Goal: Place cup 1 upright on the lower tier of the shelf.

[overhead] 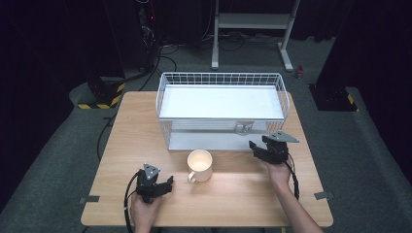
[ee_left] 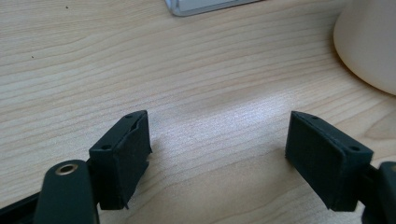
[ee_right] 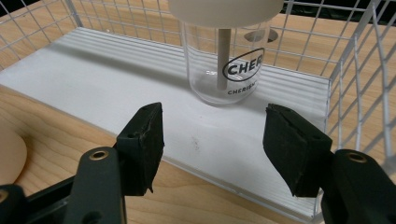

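A white wire rack [overhead: 167, 97] with two white shelves occupies the upper centre of the wooden table [overhead: 116, 145] in the high view. A cream mug [overhead: 199, 165] stands at frame centre, just in front of the rack. A clear glass jar [ee_right: 224, 70] with a cream lid stands on the lower shelf [ee_right: 116, 88]. Left gripper [overhead: 154, 184], lower left, jaws released over bare wood beside the mug. Right gripper [ee_right: 215, 149], jaws released, faces the jar, apart from it.
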Demonstrator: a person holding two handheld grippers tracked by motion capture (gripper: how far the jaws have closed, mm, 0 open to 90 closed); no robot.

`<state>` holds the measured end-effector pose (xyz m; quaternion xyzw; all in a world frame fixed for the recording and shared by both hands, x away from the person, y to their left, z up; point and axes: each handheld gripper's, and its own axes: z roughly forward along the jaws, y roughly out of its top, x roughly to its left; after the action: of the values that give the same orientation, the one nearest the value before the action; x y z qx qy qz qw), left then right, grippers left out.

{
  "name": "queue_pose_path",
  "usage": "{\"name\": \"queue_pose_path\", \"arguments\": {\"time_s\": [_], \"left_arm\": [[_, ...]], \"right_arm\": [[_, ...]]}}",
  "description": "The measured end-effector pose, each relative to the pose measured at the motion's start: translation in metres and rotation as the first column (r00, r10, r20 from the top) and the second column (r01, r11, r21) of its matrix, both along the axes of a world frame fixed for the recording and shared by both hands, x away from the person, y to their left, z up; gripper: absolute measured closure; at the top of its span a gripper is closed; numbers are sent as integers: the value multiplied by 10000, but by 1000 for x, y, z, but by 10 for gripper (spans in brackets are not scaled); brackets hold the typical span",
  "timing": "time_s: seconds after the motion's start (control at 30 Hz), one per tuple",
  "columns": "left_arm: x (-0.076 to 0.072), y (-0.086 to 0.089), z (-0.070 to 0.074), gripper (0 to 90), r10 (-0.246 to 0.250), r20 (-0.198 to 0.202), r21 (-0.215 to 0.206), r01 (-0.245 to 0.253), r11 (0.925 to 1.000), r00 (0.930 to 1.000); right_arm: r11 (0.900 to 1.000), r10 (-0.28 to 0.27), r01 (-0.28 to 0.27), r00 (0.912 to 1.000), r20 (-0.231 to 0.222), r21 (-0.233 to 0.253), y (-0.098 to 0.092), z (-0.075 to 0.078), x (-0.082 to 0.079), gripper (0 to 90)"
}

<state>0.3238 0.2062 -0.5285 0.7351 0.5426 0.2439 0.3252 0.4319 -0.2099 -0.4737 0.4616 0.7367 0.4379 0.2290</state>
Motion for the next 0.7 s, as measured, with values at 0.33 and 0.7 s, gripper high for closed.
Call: {"name": "queue_pose_path", "arguments": {"time_s": [0.33, 0.7], "left_arm": [[0, 0, 0, 223, 39, 15, -39, -39, 10000, 10000], [0, 0, 0, 223, 38, 14, -39, -38, 10000, 10000]], "right_arm": [[9999, 0, 0, 10000, -14, 160, -6, -1, -6, 381], [9996, 35, -37, 10000, 73, 263, -15, 1, -17, 381]]}}
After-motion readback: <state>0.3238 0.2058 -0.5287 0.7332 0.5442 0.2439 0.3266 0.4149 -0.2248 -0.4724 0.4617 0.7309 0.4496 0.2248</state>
